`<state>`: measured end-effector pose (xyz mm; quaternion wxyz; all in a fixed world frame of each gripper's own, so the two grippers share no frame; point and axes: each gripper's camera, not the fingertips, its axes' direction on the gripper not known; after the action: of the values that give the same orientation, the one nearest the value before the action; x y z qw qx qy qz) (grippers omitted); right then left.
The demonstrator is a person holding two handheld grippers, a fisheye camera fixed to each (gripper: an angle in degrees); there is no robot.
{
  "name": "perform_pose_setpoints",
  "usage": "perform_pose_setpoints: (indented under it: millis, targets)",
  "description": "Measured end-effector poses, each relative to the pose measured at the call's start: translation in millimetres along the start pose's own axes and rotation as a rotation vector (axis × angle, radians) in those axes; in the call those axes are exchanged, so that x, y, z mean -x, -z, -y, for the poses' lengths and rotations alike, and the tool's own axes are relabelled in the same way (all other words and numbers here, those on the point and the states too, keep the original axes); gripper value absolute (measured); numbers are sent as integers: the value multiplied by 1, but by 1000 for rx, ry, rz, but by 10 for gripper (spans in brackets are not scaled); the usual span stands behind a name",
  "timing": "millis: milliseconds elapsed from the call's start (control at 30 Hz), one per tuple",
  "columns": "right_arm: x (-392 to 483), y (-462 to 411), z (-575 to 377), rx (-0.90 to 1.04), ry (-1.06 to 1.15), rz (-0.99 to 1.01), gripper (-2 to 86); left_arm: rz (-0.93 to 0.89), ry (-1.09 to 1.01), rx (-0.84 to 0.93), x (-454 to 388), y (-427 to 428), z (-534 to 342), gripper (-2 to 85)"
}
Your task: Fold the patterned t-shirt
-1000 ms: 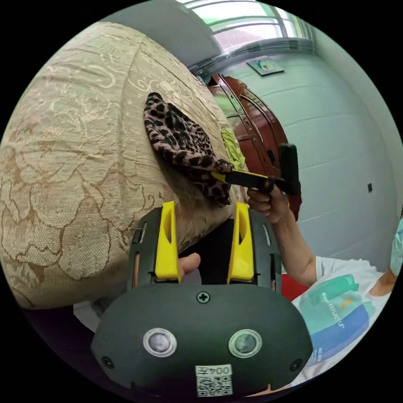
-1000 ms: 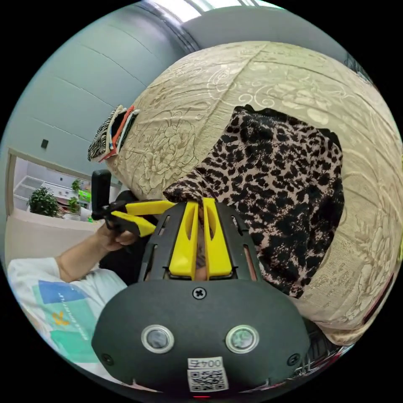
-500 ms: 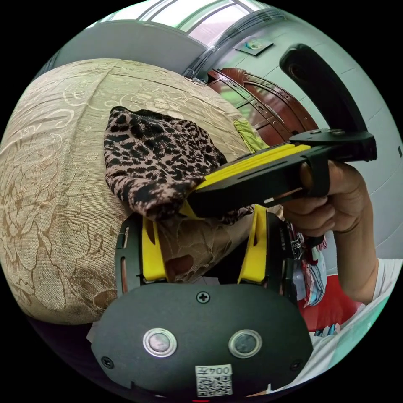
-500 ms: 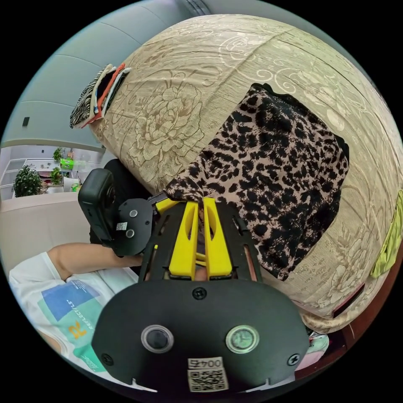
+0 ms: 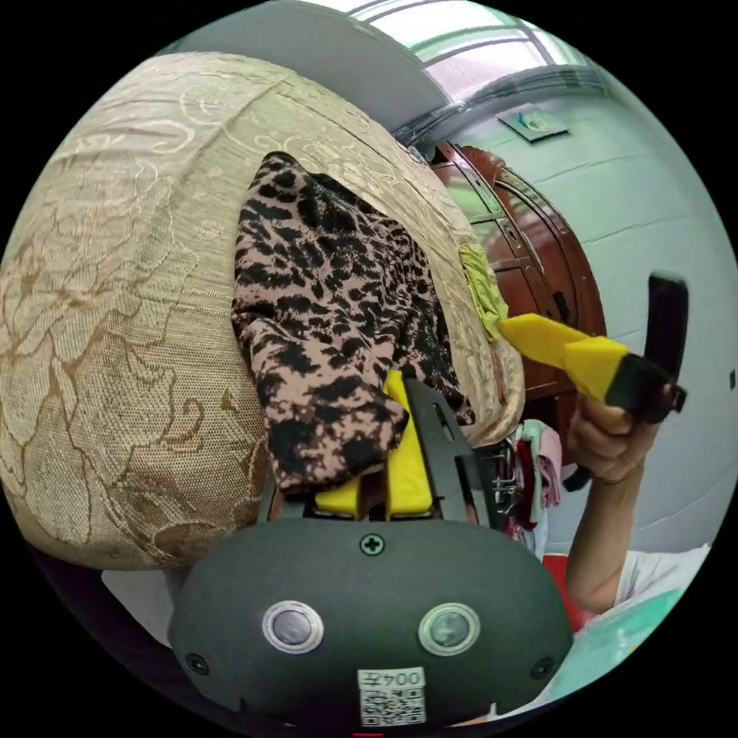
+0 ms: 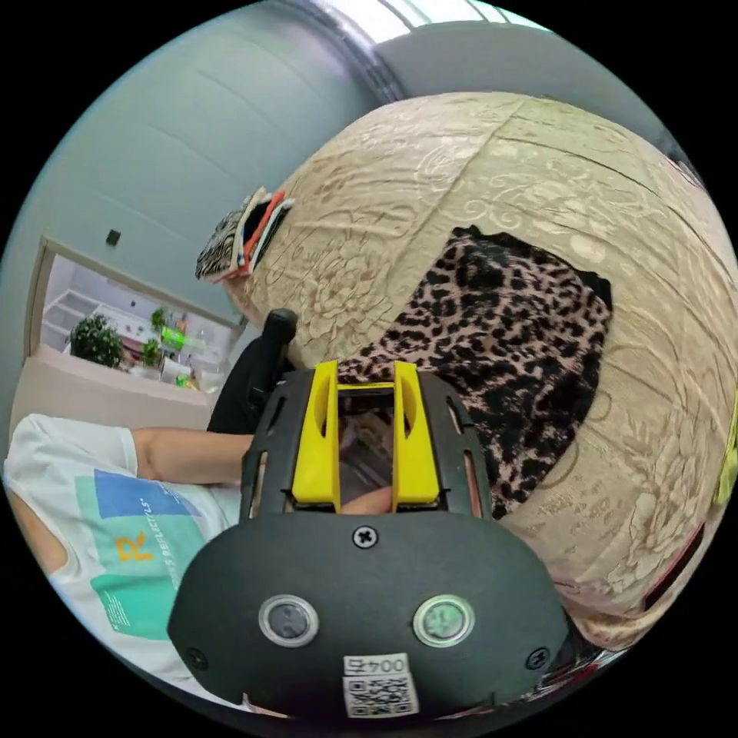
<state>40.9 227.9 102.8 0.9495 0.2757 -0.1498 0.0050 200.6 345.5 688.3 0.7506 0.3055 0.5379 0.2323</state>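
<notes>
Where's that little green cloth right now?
In the left gripper view the green cloth lies on the beige cover, between the leopard shirt and the wooden cabinet.

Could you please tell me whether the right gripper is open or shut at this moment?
Open. In its own view the right gripper shows a clear gap between its yellow jaws, just short of the leopard-print t-shirt.

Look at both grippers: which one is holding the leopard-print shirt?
The left gripper: its yellow jaws are closed on the leopard-print shirt. The right gripper has its jaws apart, off the fabric.
</notes>
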Motion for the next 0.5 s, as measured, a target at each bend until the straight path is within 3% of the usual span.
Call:
perform_pose_setpoints:
  millis: [233, 500]
  targets:
    - [-194, 31, -133, -400, -456, 216, 144, -276, 259, 2, 32, 18, 4, 51]
    - [-241, -5, -146, -546, -491, 288, 190, -301, 266, 53, 45, 83, 20, 45]
